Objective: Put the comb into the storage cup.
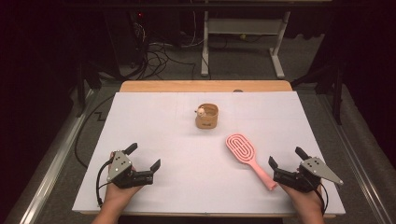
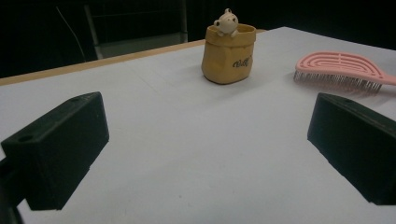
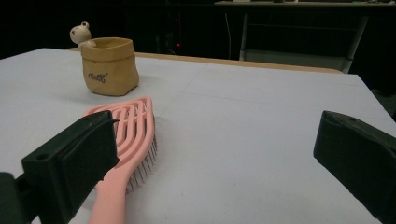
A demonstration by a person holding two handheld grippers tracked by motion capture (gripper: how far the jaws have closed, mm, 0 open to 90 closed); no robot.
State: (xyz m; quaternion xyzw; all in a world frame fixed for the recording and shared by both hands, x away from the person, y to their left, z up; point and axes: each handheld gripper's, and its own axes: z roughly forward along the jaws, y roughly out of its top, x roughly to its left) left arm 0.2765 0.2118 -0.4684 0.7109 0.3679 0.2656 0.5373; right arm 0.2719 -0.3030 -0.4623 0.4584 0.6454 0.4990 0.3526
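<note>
A pink hairbrush [image 1: 246, 155] lies bristles down on the white table [image 1: 154, 121], handle toward the near right. A tan pot with a small bear figure on its rim [image 1: 207, 116] stands upright farther back, near the middle. My left gripper [image 1: 143, 156] rests open at the near left with nothing between its jaws; the tan pot [image 2: 228, 52] and the pink hairbrush [image 2: 343, 70] lie beyond it. My right gripper [image 1: 287, 157] is open at the near right, just right of the brush handle. Its left jaw hides part of the pink hairbrush [image 3: 133, 140]; the tan pot [image 3: 108, 65] stands behind.
The white table ends at a wooden strip [image 1: 205, 86] along the far side. Beyond it the dark floor holds cables [image 1: 159, 58] and a white desk frame [image 1: 243, 42]. Open table surface lies between the two grippers.
</note>
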